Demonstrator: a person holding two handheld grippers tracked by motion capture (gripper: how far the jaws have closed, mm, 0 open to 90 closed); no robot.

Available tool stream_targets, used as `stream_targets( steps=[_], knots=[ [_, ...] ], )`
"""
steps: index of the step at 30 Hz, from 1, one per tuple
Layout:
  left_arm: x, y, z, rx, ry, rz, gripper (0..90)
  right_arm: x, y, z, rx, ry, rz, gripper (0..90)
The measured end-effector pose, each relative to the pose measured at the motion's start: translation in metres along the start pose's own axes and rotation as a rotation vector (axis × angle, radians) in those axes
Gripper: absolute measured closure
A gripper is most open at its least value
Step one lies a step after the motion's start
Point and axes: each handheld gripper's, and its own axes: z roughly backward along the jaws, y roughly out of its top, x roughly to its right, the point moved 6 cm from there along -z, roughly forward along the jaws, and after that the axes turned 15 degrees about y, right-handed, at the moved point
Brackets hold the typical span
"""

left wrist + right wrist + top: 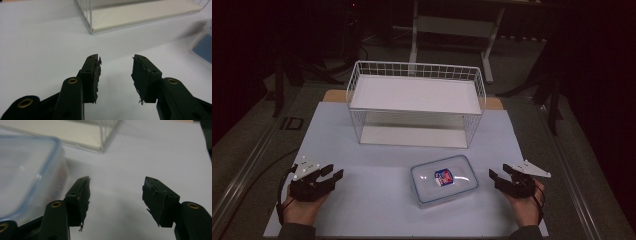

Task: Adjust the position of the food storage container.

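— Where's the clear lidded box (444, 179) sitting?

— Flat on the white table (377, 200), between the two tools: well off to the right of the left gripper (332, 174), and just to the left of the right gripper (500, 172), near its left jaw.

— Is either tool gripping?

— No — both stand spread with nothing between the pads, only bare table.

— And beyond them?

— The white wire shelf rack (416, 102), ahead of both, apart from the box.
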Motion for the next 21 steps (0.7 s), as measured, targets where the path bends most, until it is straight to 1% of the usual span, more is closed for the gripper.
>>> stream_targets(
  steps=[1,2,4,8,9,12,13,14,15,16,17,18,19,21],
  knots=[
    [0.002,0.001,0.0,-0.001,-0.007,-0.004,56.5,-0.004,0.003,0.004,0.019,0.01,0.019,39.1],
    [0.002,0.001,0.0,-0.001,-0.007,-0.004,56.9,-0.006,0.005,0.005,0.026,0.012,0.027,39.5],
    [0.007,0.003,0.002,0.011,-0.028,-0.014,58.8,-0.008,0.006,0.005,0.032,0.023,0.031,40.3],
    [0.009,0.005,0.004,0.025,-0.038,-0.019,59.5,-0.01,0.007,0.005,0.036,0.031,0.038,41.4],
    [0.011,0.005,0.005,0.03,-0.043,-0.02,59.4,-0.012,0.008,0.004,0.037,0.046,0.041,43.5],
    [0.012,0.005,0.005,0.029,-0.053,-0.024,59.4,-0.016,0.009,0.004,0.038,0.057,0.054,44.9],
    [0.014,0.005,0.005,0.032,-0.064,-0.022,59.4,-0.017,0.01,0.003,0.041,0.064,0.059,45.1],
    [0.016,0.006,0.006,0.033,-0.076,-0.029,59.4,-0.018,0.01,0.003,0.04,0.069,0.066,45.0],
    [0.018,0.006,0.006,0.036,-0.083,-0.031,59.4,-0.02,0.01,0.003,0.04,0.073,0.073,44.9],
    [0.022,0.006,0.007,0.04,-0.091,-0.041,59.4,-0.02,0.01,0.002,0.038,0.075,0.074,44.9],
    [0.022,0.006,0.007,0.04,-0.091,-0.041,59.7,-0.02,0.01,0.002,0.038,0.075,0.074,44.9],
    [0.029,0.008,0.008,0.047,-0.113,-0.058,59.7,-0.021,0.01,0.002,0.036,0.078,0.078,44.8],
    [0.033,0.008,0.009,0.049,-0.124,-0.073,61.8,-0.022,0.01,0.0,0.032,0.083,0.079,44.6],
    [0.042,0.009,0.011,0.053,-0.156,-0.087,64.7,-0.023,0.01,-0.001,0.032,0.086,0.076,43.8]
  ],
)
